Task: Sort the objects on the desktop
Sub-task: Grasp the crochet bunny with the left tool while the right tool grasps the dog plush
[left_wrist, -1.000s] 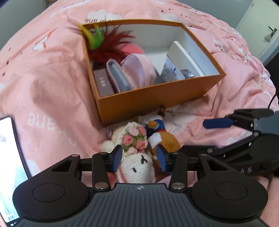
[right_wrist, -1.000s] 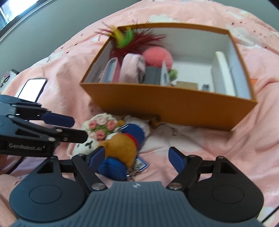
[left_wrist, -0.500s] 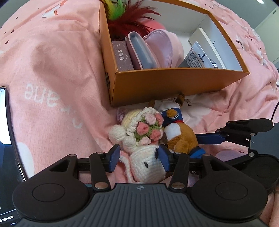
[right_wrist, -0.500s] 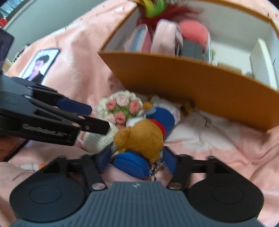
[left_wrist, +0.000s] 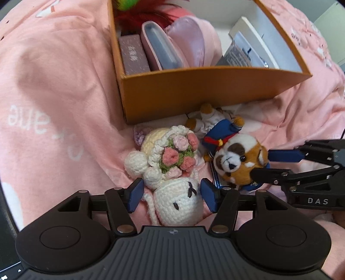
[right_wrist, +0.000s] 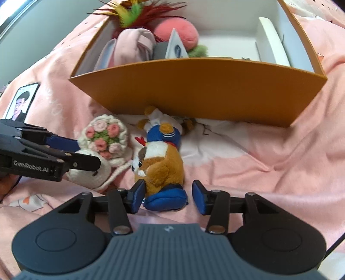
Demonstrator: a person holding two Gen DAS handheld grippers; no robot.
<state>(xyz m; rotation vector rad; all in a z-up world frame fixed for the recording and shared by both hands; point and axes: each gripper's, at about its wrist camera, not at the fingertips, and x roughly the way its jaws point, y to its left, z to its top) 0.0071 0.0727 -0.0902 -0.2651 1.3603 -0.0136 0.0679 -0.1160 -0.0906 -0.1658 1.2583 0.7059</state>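
Observation:
A white crochet doll with a pink flower bouquet (left_wrist: pixel 172 170) lies on the pink bedding in front of the orange box (left_wrist: pixel 194 92). My left gripper (left_wrist: pixel 171 197) straddles its head, pads close to both sides. A brown plush animal in a blue sailor suit (right_wrist: pixel 161 163) lies beside it. My right gripper (right_wrist: pixel 168 196) is around its blue cap end, left pad touching, right pad slightly apart. The crochet doll also shows in the right wrist view (right_wrist: pixel 101 140), the plush in the left wrist view (left_wrist: pixel 235 159).
The orange box (right_wrist: pixel 204 90) holds a feather toy (right_wrist: pixel 138 10), pink pouches (left_wrist: pixel 172 49), a maroon box (left_wrist: pixel 133 56), a pink plush (right_wrist: pixel 176 32) and white packages (left_wrist: pixel 252 45). A phone (right_wrist: pixel 21 101) lies on the bedding at left.
Both grippers moved lower and closer to the toys. The right gripper's jaws, tight on the plush half a second ago, now stand slightly wider. The left jaws stay around the doll's head.

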